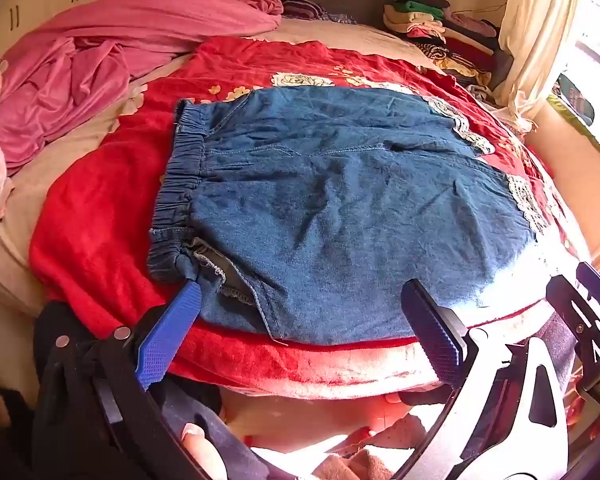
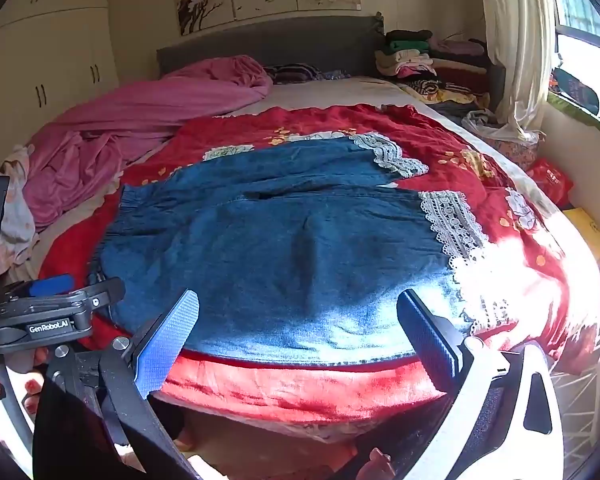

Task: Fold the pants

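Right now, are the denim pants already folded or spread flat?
Spread flat: the denim pants lie open on the red blanket, both lace-trimmed legs side by side, waistband on the left.

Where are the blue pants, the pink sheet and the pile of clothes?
pants (image 1: 340, 208), left wrist view, middle of the denim.
pink sheet (image 1: 100, 64), left wrist view, its crumpled folds on the bed's left side.
pile of clothes (image 2: 420, 60), right wrist view, middle of the stack by the headboard.

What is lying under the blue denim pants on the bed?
The denim pants lie flat on a red flowered blanket, which shows around them. Beyond the blanket, a pale sheet is visible. The covered part of the blanket cannot be seen.
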`<state>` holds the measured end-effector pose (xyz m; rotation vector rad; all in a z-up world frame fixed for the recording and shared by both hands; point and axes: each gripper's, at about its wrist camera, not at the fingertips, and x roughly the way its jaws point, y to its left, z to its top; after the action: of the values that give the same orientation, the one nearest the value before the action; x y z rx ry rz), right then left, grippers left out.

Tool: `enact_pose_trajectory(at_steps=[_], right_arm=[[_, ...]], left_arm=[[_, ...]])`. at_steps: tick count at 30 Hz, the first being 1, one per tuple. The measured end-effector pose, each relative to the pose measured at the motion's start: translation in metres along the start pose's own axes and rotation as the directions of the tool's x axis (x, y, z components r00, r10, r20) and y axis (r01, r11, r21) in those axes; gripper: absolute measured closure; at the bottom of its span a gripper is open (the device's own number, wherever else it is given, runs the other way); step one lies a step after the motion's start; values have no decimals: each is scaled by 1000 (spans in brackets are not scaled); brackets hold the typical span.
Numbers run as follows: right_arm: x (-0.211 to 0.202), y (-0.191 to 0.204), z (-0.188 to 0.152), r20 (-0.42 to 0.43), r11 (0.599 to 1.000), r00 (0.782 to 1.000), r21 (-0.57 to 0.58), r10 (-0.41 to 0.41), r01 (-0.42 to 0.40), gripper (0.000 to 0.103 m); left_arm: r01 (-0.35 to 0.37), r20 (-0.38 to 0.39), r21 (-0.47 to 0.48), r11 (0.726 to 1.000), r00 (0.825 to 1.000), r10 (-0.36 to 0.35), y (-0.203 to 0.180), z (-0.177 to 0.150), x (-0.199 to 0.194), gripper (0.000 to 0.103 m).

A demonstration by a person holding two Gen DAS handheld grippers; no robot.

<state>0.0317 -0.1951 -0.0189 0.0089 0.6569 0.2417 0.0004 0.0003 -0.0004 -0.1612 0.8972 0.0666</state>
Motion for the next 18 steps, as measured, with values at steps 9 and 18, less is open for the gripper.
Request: enact_pose_trajectory(at_steps=[9,18], right_arm=[[-5,-3,1,-10,1000,1000,-3,-1,0,4],[-1,4,1,-4,1000,1000,-14,-7,7,4]], left_arm=[[-9,13,16,1000,1000,9,-1,5,-1,9],[-10,25,21,1000,1000,9,-2,1,-5,9]])
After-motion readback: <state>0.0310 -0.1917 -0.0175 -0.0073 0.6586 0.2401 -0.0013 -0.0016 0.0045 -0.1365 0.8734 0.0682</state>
